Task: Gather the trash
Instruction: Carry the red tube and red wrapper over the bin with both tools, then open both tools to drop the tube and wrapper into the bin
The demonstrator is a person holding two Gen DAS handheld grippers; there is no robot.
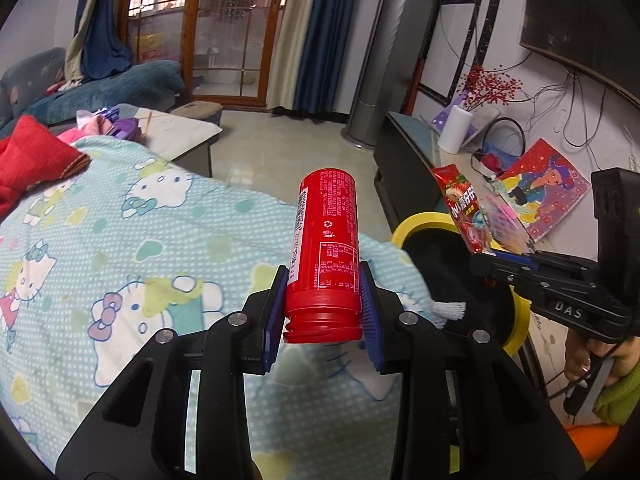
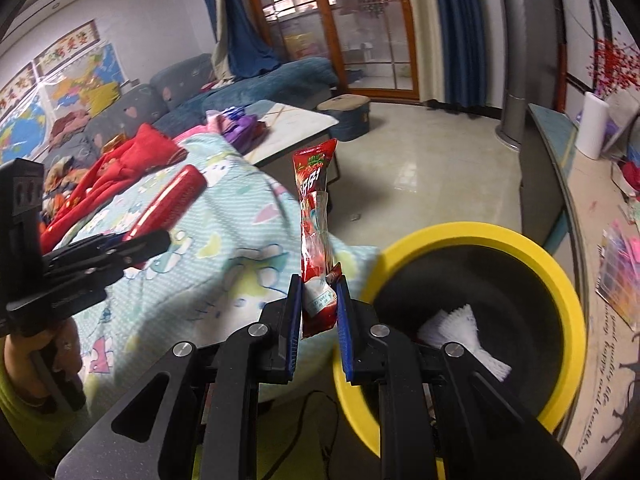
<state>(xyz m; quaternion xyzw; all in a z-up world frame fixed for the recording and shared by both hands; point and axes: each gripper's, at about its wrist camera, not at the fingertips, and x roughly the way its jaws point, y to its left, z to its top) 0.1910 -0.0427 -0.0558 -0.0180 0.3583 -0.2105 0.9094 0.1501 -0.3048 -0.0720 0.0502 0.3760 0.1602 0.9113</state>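
My left gripper is shut on a red plastic bottle, held by its neck end above the Hello Kitty blanket. The bottle also shows in the right wrist view. My right gripper is shut on a red snack wrapper, which stands upright just left of the yellow-rimmed black bin. In the left wrist view the right gripper holds the wrapper over the bin. White crumpled paper lies inside the bin.
A red cloth lies on the blanket. A low table and sofa stand behind. A TV cabinet with a paper roll and picture book runs along the right wall.
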